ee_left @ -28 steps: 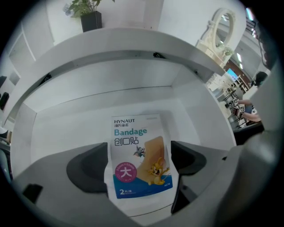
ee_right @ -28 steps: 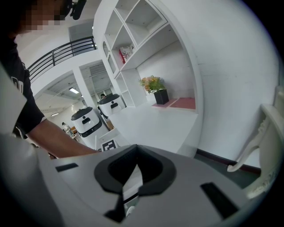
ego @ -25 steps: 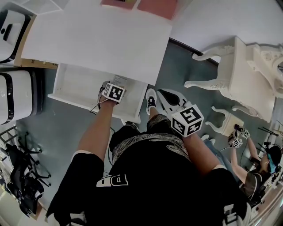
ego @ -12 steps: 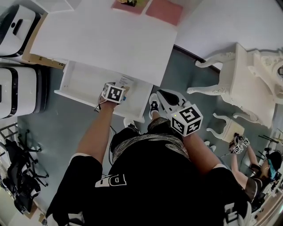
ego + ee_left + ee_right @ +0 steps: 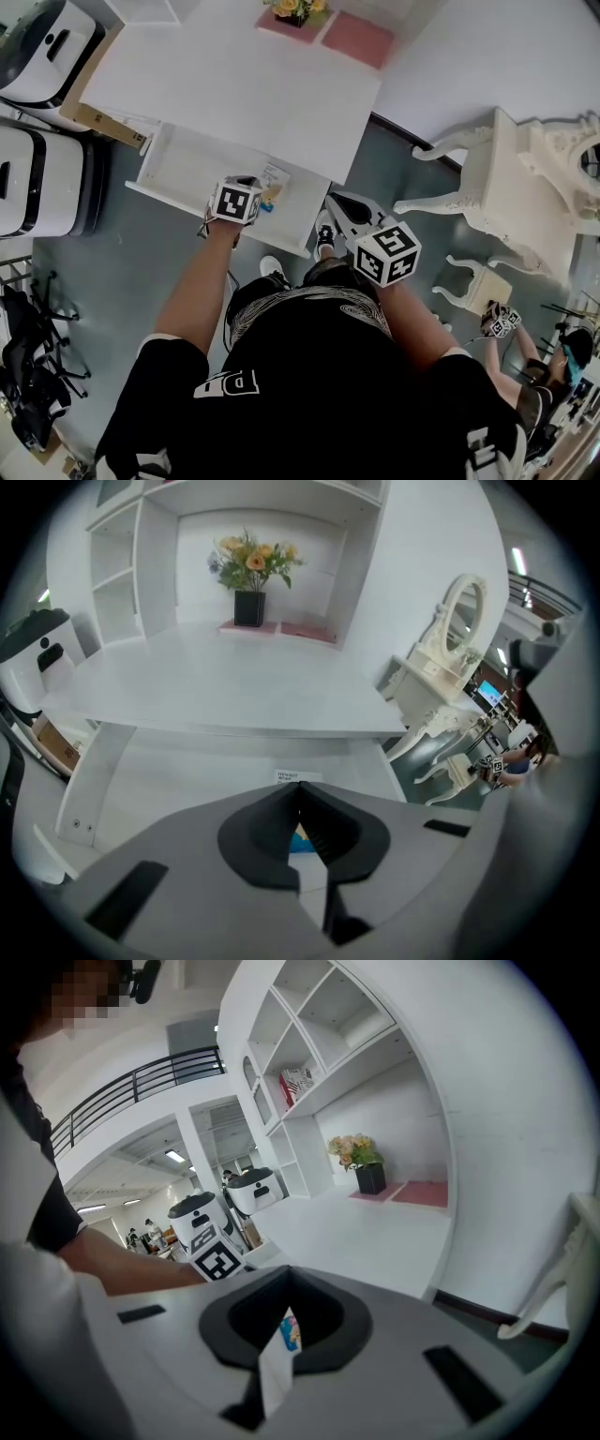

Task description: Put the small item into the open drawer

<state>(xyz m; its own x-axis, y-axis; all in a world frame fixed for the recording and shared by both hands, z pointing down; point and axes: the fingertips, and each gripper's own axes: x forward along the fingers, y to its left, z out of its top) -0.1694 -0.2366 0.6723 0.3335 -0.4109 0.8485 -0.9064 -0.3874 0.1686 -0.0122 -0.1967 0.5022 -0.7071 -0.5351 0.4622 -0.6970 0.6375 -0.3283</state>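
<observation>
A: Noticed the change at the left gripper (image 5: 298, 794)?

B: Yes. Gaping wide a second ago, clenched right down now, over the drawer (image 5: 178, 167).

A: Clenched on anything?

B: Hard to call. Can make out a blue-and-yellow item (image 5: 270, 199) through the slit behind the tips, but probably lying on the drawer bottom rather than pinched.

A: Where exactly?

B: Toward the drawer's right end, just beside the left gripper's cube, near a printed label (image 5: 275, 172). Not to be seen there a second ago.

A: Reads as let go, then. Closed on nothing. Meaning for the task?

B: Looks done for that item, judging by its place inside the walls.

A: And the right gripper (image 5: 289, 1314)?

B: Held off to the drawer's right, out past the front right corner of the counter (image 5: 234, 84), above the floor. Jaws pressed on a white slip (image 5: 275, 1368) with coloured print at its top.

A: Anything else in the drawer?

B: Only item and label on show, with some of the bottom hidden under the cube.

A: Next?

B: Probably bringing the slip over the drawer and releasing there too.
</observation>
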